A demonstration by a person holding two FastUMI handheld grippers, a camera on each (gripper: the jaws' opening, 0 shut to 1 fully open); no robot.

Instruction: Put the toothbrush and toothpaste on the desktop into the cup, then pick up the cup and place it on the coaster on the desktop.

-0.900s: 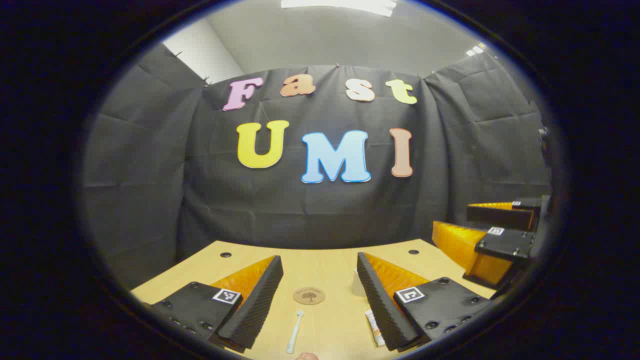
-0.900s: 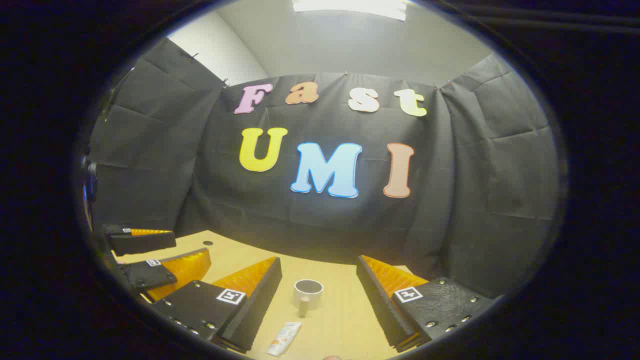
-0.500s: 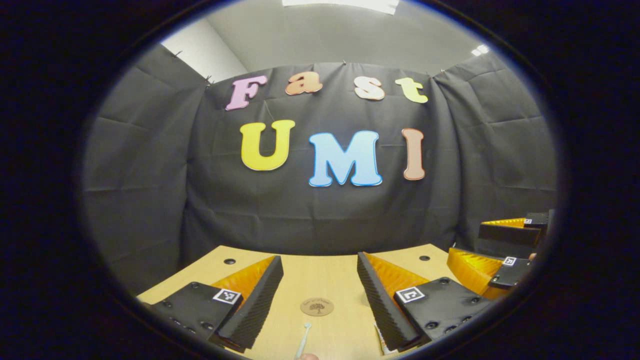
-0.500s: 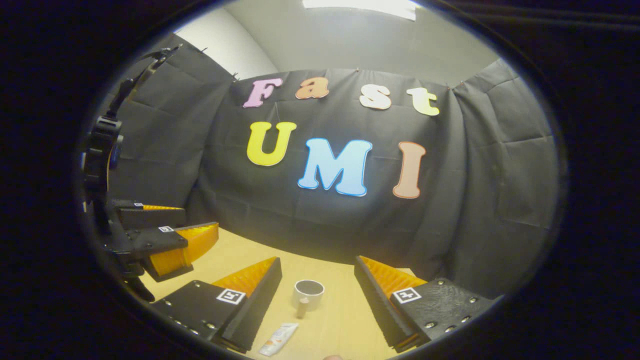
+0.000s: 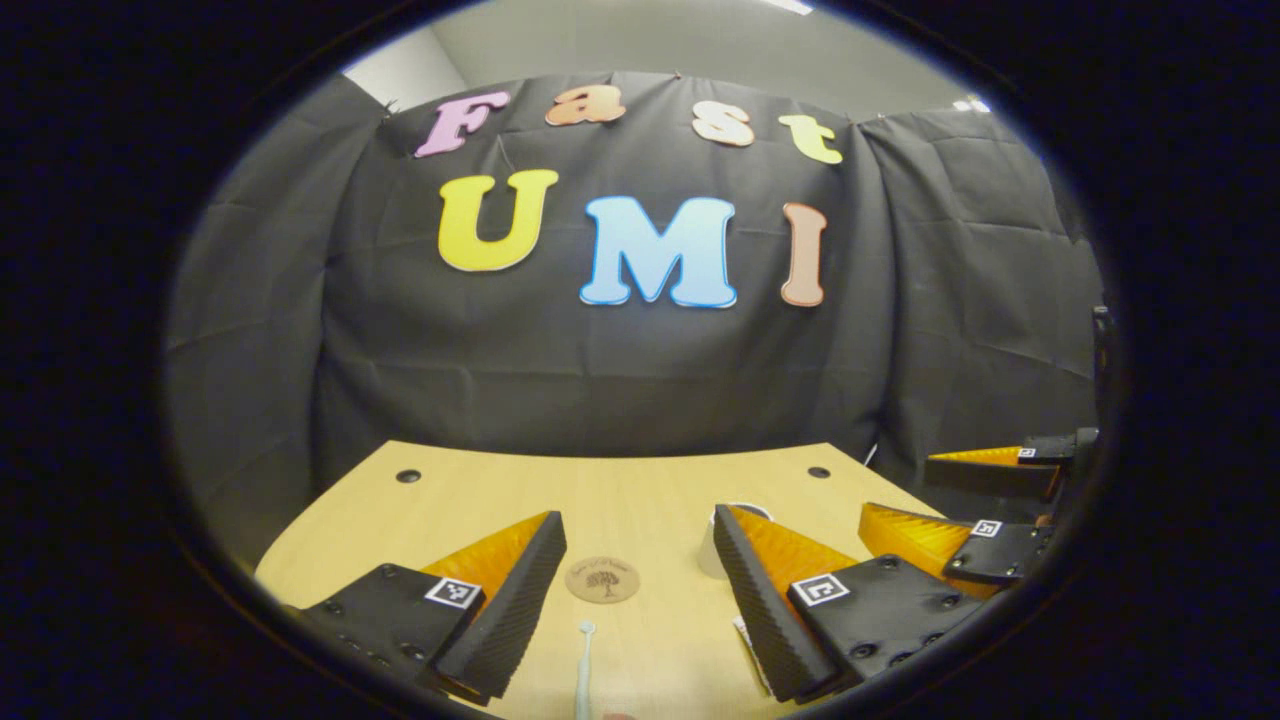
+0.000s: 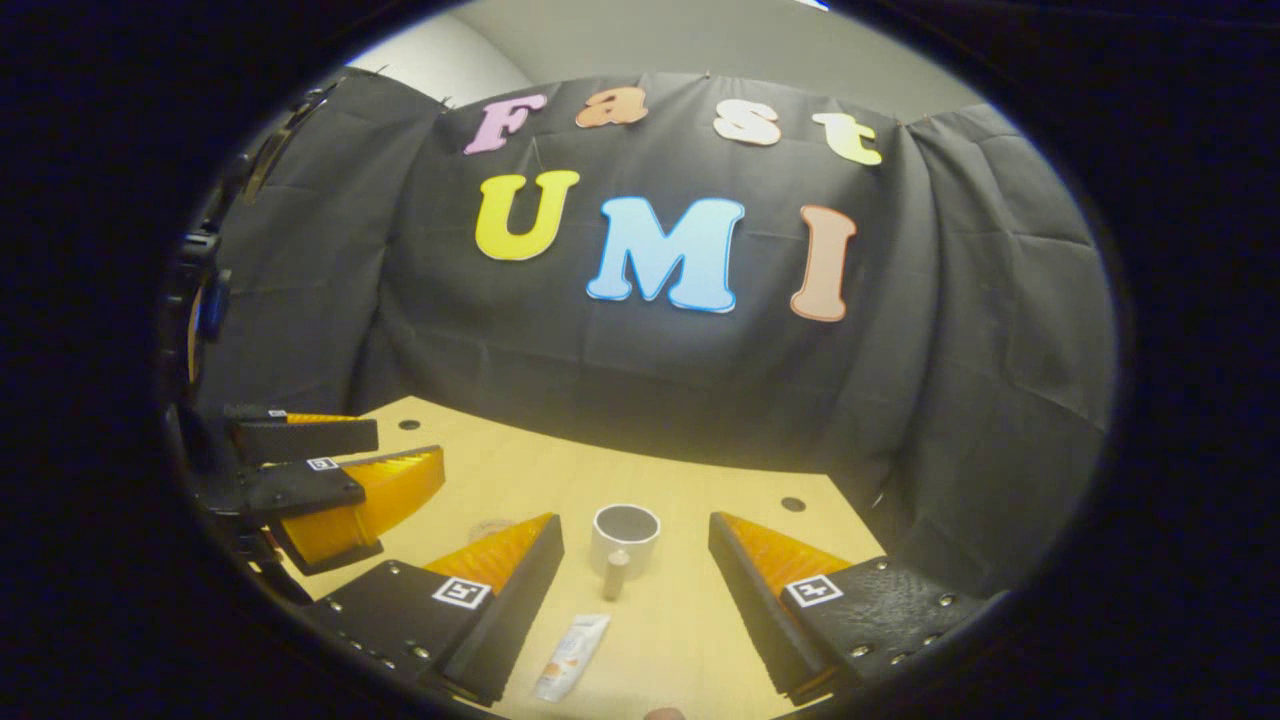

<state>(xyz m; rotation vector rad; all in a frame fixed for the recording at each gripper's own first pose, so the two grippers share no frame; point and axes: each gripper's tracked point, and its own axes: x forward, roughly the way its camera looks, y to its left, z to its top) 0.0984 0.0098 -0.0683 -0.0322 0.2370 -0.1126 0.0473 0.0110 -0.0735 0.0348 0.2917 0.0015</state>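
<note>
Toothbrush and toothpaste lay flat on the table before the empty cup, each between wide-open, empty jaws of the left gripper and right gripper, so a steep descent risked skidding either item aside.

White cup, pale wooden desktop

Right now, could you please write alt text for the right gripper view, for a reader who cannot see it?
The right gripper hangs open over a wooden desktop, with a white cup standing between its fingers and a toothpaste tube lying nearer the camera. The left gripper, also open, shows at the left edge.
</note>
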